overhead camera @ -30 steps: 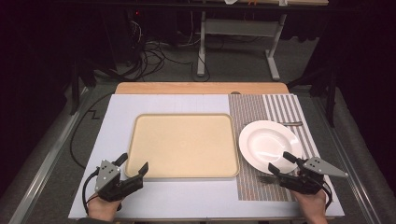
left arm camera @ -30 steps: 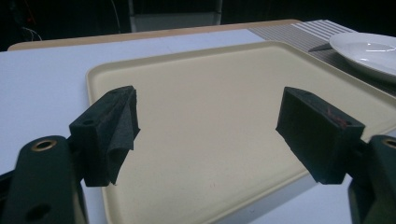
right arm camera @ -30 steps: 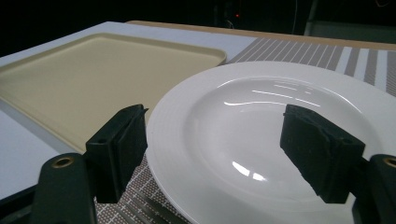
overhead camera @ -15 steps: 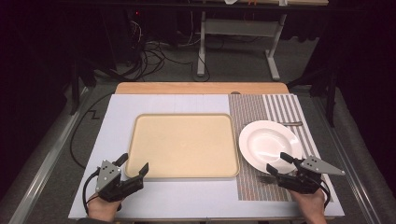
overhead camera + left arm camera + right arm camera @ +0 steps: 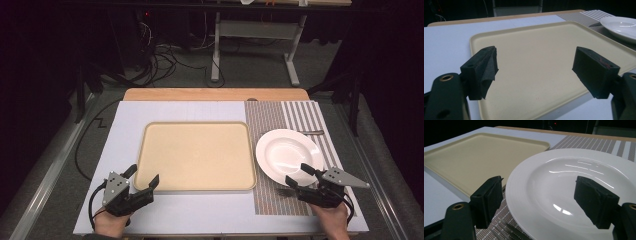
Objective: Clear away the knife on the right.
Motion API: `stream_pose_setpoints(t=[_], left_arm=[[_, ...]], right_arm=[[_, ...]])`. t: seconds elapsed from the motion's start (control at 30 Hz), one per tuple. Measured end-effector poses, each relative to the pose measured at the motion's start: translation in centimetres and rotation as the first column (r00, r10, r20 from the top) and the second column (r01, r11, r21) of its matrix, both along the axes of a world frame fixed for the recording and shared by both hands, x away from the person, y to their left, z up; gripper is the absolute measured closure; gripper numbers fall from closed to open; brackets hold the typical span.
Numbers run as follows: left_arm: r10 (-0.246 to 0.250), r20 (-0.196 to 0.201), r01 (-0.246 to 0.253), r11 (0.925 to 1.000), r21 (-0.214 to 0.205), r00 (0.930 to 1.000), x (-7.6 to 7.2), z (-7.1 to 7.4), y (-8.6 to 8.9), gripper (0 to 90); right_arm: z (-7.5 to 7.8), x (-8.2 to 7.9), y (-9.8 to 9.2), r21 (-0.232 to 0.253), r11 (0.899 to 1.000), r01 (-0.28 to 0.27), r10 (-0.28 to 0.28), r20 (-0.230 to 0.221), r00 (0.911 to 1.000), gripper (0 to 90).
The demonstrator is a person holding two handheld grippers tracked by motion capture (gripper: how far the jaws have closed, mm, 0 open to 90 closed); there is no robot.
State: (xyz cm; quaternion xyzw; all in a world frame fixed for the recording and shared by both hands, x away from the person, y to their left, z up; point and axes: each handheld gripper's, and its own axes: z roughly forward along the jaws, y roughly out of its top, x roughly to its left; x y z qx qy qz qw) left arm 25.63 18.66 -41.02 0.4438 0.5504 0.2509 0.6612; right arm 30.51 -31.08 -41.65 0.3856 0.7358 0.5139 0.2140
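Right gripper (image 5: 301,175) closer to plate (image 5: 287,152) rim, left gripper (image 5: 141,178) at tray (image 5: 195,155) corner, both wide open, empty.

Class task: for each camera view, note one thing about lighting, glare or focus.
High view: the table is evenly lit, the background falls into darkness. Left gripper view: the near jaws look soft, the tray matte with no glare. Right gripper view: bright streaks of reflected light on the white plate, near jaws blurred.

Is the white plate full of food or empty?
Empty. The white plate shows only a bare, shiny bowl with light glints, and from above the white plate is clean white all over.
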Motion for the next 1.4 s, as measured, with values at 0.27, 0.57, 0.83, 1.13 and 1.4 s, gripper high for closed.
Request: stream_pose_setpoints(t=[0.27, 0.57, 0.83, 1.13, 1.4], left_arm=[[0.002, 0.000, -0.002, 1.0000, -0.003, 1.0000, 0.1, -0.1, -0.1, 21.1], [0.000, -0.003, 0.000, 1.0000, 0.002, 1.0000, 0.1, -0.1, -0.2, 21.1], [0.001, -0.002, -0.001, 1.0000, 0.003, 1.0000, 0.1, -0.1, -0.2, 21.2], [0.000, 0.000, 0.000, 1.0000, 0.008, 1.0000, 0.1, -0.1, -0.3, 21.3], [-0.003, -0.001, 0.003, 0.9999, 0.013, 1.0000, 0.0, -0.1, -0.4, 21.4]], right_arm=[[0.5, 0.1, 0.3, 0.014, 1.000, -0.005, 0.005, -0.011, 0.9999, 23.4], [1.3, 0.6, 0.8, 0.036, 0.999, -0.020, 0.021, -0.036, 0.9991, 22.9], [1.6, 1.1, 1.1, 0.007, 0.999, -0.031, 0.032, -0.047, 0.9984, 22.6], [1.9, 1.8, 0.8, 0.032, 0.999, -0.013, 0.015, -0.061, 0.9981, 22.2], [2.2, 2.4, 0.5, 0.012, 1.000, 0.007, -0.007, -0.049, 0.9988, 25.4]])
